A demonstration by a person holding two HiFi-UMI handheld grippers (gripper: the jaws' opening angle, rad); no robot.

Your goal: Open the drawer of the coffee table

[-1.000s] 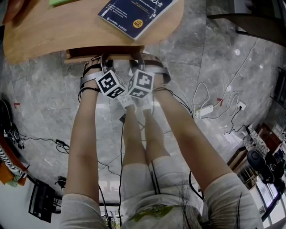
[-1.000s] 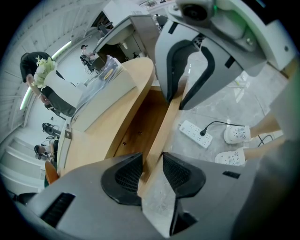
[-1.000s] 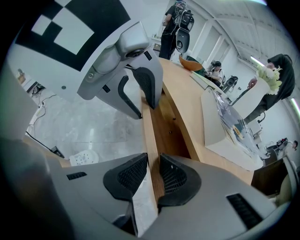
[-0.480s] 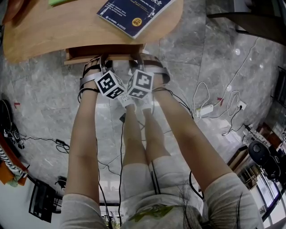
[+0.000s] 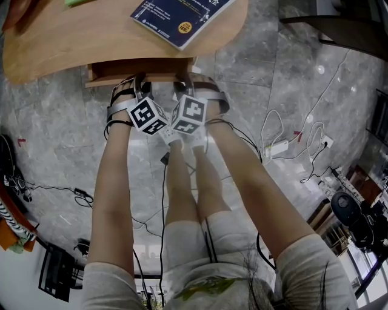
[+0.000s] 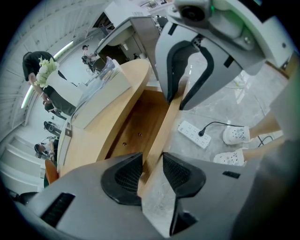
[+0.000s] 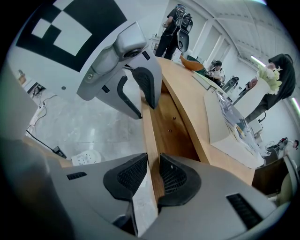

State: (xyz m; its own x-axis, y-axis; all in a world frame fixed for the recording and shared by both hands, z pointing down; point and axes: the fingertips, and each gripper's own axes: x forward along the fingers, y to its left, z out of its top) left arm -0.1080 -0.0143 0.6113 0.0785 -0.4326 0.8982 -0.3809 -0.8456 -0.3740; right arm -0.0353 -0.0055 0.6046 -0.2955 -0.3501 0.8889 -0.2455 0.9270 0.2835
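Observation:
The wooden coffee table (image 5: 91, 42) fills the top of the head view, and its drawer (image 5: 142, 68) stands pulled out a little under the table's edge. Both grippers hold the drawer's front panel (image 6: 157, 140) from above. My left gripper (image 6: 151, 174) is shut on the panel's top edge, one pad on each face. My right gripper (image 7: 152, 176) is shut on the same panel (image 7: 149, 136), further along it. In the head view the left gripper (image 5: 132, 85) and right gripper (image 5: 193, 83) sit side by side at the drawer front. The drawer's inside (image 7: 171, 124) looks bare.
A blue book (image 5: 182, 15) lies on the tabletop. On the grey stone floor are a white power strip (image 5: 277, 149), loose cables (image 5: 315, 139) and my slippered feet (image 6: 236, 135). A dark furniture edge (image 5: 345, 33) is at the top right. People (image 7: 176, 23) stand far behind.

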